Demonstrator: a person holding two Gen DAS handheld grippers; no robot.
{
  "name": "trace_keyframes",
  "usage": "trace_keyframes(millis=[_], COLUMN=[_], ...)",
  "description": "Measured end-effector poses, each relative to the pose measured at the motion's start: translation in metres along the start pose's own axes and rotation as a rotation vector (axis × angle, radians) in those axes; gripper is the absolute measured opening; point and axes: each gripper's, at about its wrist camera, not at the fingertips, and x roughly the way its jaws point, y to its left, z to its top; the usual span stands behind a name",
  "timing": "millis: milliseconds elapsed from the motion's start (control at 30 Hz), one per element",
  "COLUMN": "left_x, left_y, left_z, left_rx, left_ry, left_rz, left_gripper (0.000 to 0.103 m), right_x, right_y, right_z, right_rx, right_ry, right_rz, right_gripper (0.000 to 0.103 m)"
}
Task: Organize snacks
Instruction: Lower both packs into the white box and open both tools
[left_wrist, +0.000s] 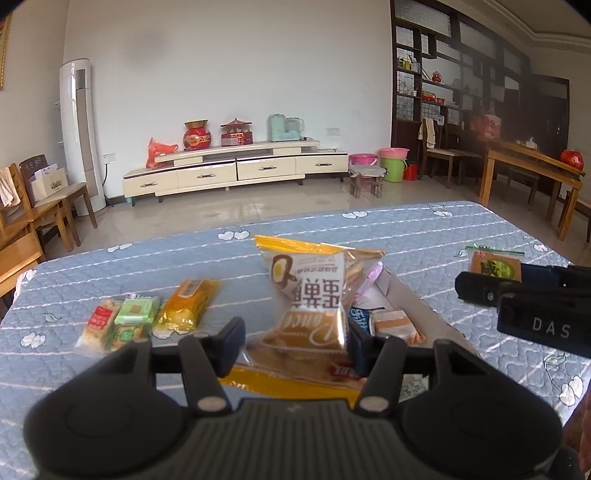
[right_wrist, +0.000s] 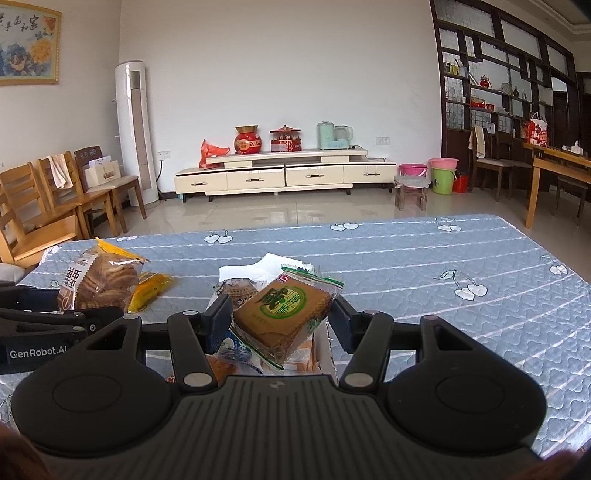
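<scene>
My left gripper (left_wrist: 295, 334) is shut on a large yellow-edged bag of egg biscuits (left_wrist: 310, 295) and holds it up over the blue quilted table (left_wrist: 110, 266). My right gripper (right_wrist: 280, 319) is shut on a small brown cracker packet with a green round label (right_wrist: 282, 314), above an open cardboard box (left_wrist: 413, 302) that holds several small packets. The box also shows under the right gripper (right_wrist: 327, 354). The right gripper (left_wrist: 517, 295) appears at the right of the left wrist view, the left gripper (right_wrist: 55, 325) at the left of the right wrist view.
Three loose snacks lie left of the box: a red packet (left_wrist: 98, 323), a green packet (left_wrist: 135, 319) and a yellow packet (left_wrist: 190, 304). The table's far edge runs across the middle. Beyond it are chairs (right_wrist: 55, 195), a TV cabinet (right_wrist: 284, 173) and a wooden table (right_wrist: 557, 173).
</scene>
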Motion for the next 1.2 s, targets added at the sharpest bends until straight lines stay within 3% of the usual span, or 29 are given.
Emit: trace_keyframes(millis=[1200], left_x=[0.035], left_y=[-0.036], left_z=[0.001], left_rx=[0.066], left_ry=[0.054], left_rz=[-0.081], left_gripper=[0.057], right_x=[0.026], right_y=[-0.011], right_z=[0.017], right_rx=[-0.023], right_ry=[0.003], right_rz=[0.013], right_gripper=[0.071])
